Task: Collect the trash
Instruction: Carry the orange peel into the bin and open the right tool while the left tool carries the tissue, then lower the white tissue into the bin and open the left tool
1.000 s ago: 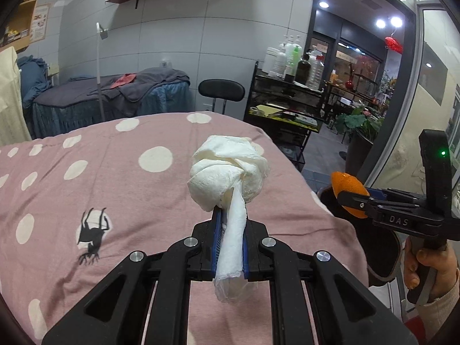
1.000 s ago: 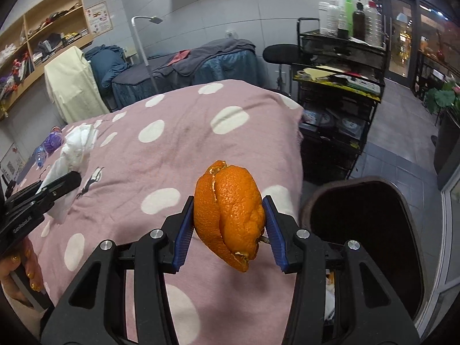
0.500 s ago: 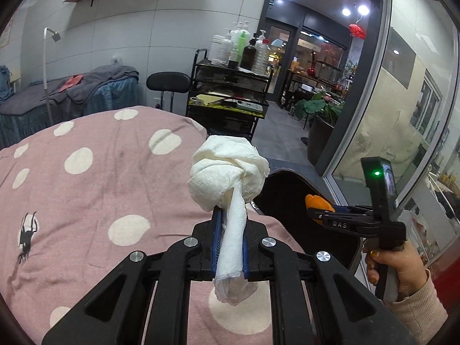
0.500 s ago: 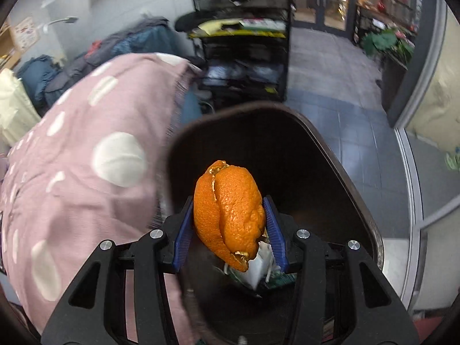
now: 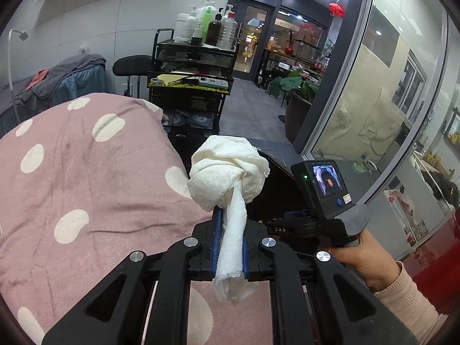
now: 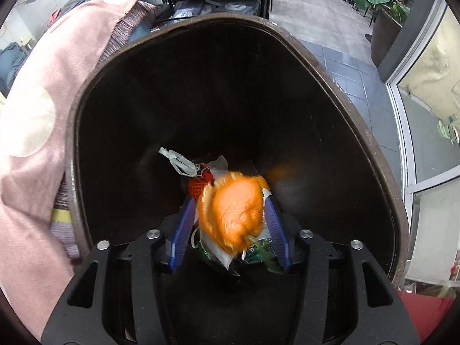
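Observation:
My left gripper (image 5: pixel 230 230) is shut on a crumpled white tissue (image 5: pixel 227 178) and holds it above the edge of the pink polka-dot bed (image 5: pixel 86 187). My right gripper (image 6: pixel 230 224) points down into a dark brown trash bin (image 6: pixel 359 109). Its jaws stand apart. A blurred orange peel (image 6: pixel 233 212) sits between the blue pads (image 6: pixel 181 235) with gaps on both sides, loose from them. Plastic wrappers and a red net (image 6: pixel 198 187) lie at the bin's bottom. The right gripper's body (image 5: pixel 316 221) shows in the left wrist view, beside the bin.
A black cart (image 5: pixel 195 66) with bottles stands behind the bed. A black stool (image 5: pixel 132 69) stands next to it. A glass partition (image 5: pixel 373 100) runs along the right. The grey tiled floor (image 6: pixel 325 26) lies beyond the bin, with a potted plant (image 6: pixel 382 0).
My right gripper moved over the bin, tilted down and opened, and the orange peel came loose. My left gripper swung right toward the bin with the tissue.

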Demonstrator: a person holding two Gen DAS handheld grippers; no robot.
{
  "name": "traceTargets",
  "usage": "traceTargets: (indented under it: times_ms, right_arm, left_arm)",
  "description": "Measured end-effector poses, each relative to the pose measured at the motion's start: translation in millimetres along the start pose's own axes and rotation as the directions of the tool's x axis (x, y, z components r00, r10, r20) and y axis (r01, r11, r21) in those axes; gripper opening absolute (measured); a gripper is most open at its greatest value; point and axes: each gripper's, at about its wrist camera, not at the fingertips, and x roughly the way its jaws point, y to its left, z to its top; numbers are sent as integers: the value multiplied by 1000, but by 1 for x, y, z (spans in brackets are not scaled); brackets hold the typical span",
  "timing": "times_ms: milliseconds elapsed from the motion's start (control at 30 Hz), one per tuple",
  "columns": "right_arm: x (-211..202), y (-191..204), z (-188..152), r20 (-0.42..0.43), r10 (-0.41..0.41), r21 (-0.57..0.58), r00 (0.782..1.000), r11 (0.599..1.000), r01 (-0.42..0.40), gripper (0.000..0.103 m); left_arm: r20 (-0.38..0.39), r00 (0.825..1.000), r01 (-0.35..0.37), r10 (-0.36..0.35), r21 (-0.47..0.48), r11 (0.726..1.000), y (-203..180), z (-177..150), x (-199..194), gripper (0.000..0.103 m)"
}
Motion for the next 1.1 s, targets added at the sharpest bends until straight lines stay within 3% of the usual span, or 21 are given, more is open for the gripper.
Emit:
traceTargets:
  times_ms: [33, 100, 500, 767, 1033, 1100]
  right_arm:
    - [0, -1, 0, 1, -2, 2, 1000, 1000, 2, 68]
    - [-1, -3, 0, 10, -1, 9, 1000, 1000, 1, 72]
    - [-40, -22, -14, 114, 21, 51, 993, 998, -27, 85]
    - [-72, -47, -24, 181, 2, 103, 983, 994, -21, 86]
    - [-89, -73, -32, 216, -91, 143, 972, 988, 61, 86]
    - [-91, -80, -35, 215, -94, 156, 972, 986, 61, 86]
  left_arm:
    - [-8, 1000, 4, -4, 3, 1000, -4, -1, 2, 12]
    - [-28, 999, 19, -19, 4, 1000, -9, -2, 9, 12]
    - [-142, 988, 68, -67, 3, 998, -29, -1, 50, 12]
    - [-220, 972, 89, -80, 31, 996, -48, 4, 83, 12]
    - [-285, 953, 112, -99, 29, 993, -64, 1, 108, 12]
    - [-293, 951, 117, -103, 30, 993, -66, 0, 113, 24]
